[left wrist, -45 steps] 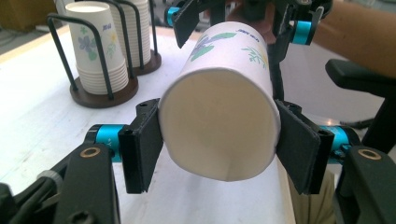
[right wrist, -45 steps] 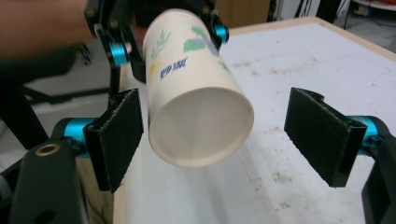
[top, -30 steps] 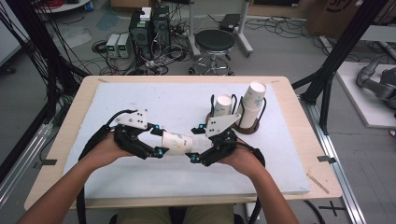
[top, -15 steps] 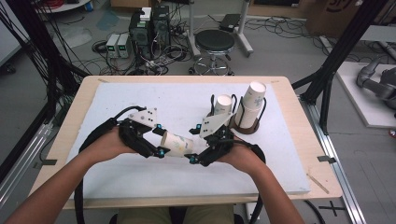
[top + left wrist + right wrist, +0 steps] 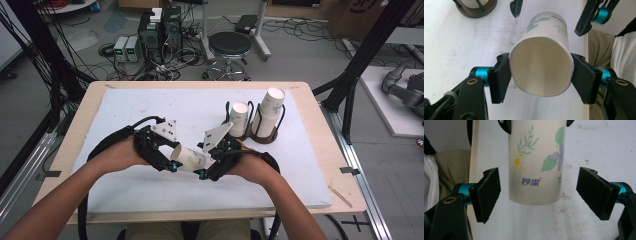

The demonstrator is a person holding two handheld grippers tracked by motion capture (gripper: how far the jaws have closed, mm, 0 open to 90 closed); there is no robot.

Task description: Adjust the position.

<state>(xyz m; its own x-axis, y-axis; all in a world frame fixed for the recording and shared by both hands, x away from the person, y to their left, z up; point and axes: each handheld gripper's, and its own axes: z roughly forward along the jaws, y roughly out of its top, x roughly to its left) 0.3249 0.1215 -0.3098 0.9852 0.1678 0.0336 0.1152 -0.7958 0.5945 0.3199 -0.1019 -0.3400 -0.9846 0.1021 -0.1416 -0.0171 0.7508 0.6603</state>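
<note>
One paper cup (image 5: 189, 158) lies level between the two grippers, over the near middle of the white table (image 5: 150, 105). Blue characters are printed on its wall near the base, which faces the right gripper's camera; I cannot read them with any certainty. Above them sit a yellow daisy, green sprigs and a pale purple flower. A short line of small blue print runs along the far end in the left gripper view, too small to read.

The left gripper (image 5: 541, 75) is clamped on the cup at its open mouth, pads pressing both sides so the rim is squeezed slightly oval. The right gripper (image 5: 547, 192) stands wide, its pads flanking the cup's base with a clear gap on each side.

Beyond the right gripper, toward the far side, two stacks of cups (image 5: 256, 117) stand upright in a dark wire-and-wood holder (image 5: 264, 135), near that gripper's grey plate. Ahead of the left gripper the board is bare out to its far and left edges. The near edge lies just behind both hands.

Compared with a second ago, the hands and cup sit slightly nearer the person, and the holder is unchanged.
</note>
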